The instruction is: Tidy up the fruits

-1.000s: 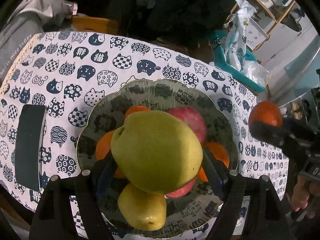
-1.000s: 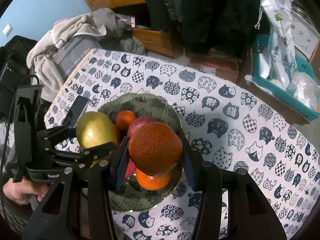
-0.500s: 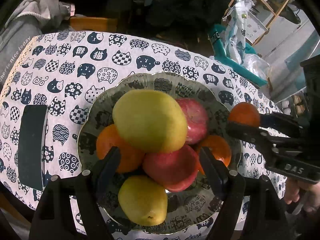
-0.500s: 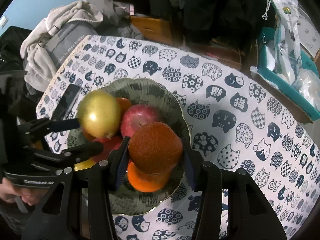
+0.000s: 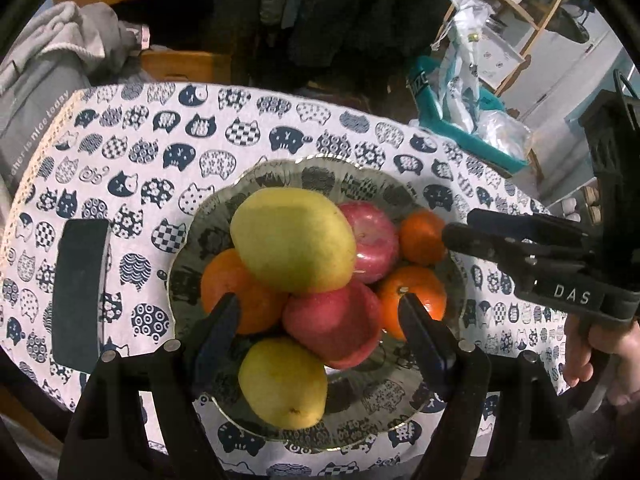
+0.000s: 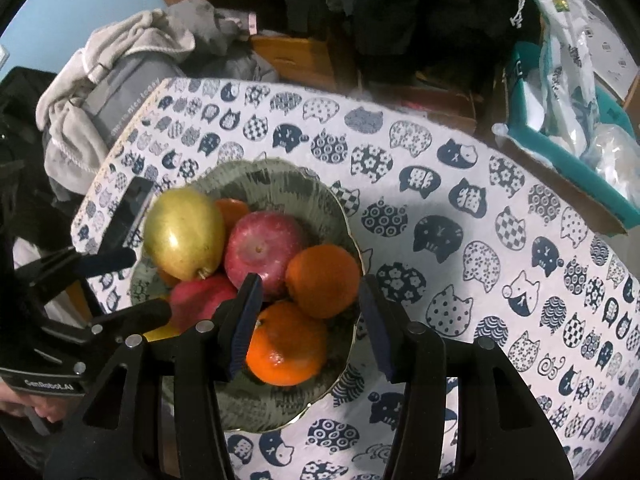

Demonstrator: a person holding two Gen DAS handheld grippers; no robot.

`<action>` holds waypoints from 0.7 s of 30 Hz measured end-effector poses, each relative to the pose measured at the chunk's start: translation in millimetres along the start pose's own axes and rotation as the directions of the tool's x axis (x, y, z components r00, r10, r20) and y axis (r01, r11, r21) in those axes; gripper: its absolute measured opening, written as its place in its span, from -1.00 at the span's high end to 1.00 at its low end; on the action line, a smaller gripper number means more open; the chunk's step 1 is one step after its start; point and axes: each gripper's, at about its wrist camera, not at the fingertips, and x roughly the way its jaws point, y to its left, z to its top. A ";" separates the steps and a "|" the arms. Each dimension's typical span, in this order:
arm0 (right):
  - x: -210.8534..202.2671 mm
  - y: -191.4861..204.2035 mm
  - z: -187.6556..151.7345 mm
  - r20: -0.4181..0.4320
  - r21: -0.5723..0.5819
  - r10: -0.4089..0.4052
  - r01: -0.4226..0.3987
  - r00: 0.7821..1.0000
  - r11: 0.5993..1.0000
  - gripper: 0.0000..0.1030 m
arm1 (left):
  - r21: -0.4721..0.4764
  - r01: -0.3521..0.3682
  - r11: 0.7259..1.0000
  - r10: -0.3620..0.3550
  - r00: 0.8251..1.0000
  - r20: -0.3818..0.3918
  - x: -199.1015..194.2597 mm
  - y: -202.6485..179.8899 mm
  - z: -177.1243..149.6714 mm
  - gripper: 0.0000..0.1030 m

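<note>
A patterned bowl (image 5: pixel 304 162) (image 6: pixel 280 164) holds the fruit pile. A big yellow-green pear (image 5: pixel 294 240) (image 6: pixel 184 232) lies on top of two red apples (image 5: pixel 370 242) and oranges. A second pear (image 5: pixel 282 384) sits at the bowl's near side. My left gripper (image 5: pixel 318 300) (image 6: pixel 150 284) hangs open just above the pile, touching nothing. A dark orange (image 6: pixel 322 280) (image 5: pixel 420 236) rests at the bowl's right side on another orange (image 6: pixel 286 346). My right gripper (image 6: pixel 309 284) (image 5: pixel 458 225) straddles it with its jaws opening, and a gap shows beside the left pad.
A dark phone (image 5: pixel 80 292) (image 6: pixel 132 208) lies on the cat-print tablecloth (image 6: pixel 460 208) left of the bowl. Grey clothes (image 6: pixel 120 76) are heaped past the table's far left edge. A teal box with plastic bags (image 6: pixel 568 120) stands off the far right.
The left gripper let go of the big pear, which now lies on the pile, and drew back. The right gripper carried its orange over the bowl, set it down and started to part.
</note>
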 end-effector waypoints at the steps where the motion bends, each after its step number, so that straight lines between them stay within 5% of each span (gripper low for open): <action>1: -3.8 1.8 0.5 0.009 -0.003 -0.004 0.004 1.000 1.000 0.01 | 0.005 0.002 1.000 -0.002 1.000 0.014 -6.6 -1.9 -0.1 -0.59; 10: -70.0 30.9 3.3 0.180 -0.058 -0.087 0.099 0.980 0.993 -0.27 | 0.042 -0.008 0.999 0.002 0.990 0.140 -61.1 -18.6 2.3 -0.69; 21: -147.4 44.0 -0.7 0.370 -0.036 -0.144 0.169 0.918 0.985 -0.58 | 0.080 -0.075 0.994 0.052 0.963 0.263 -104.9 -34.7 -2.0 -0.77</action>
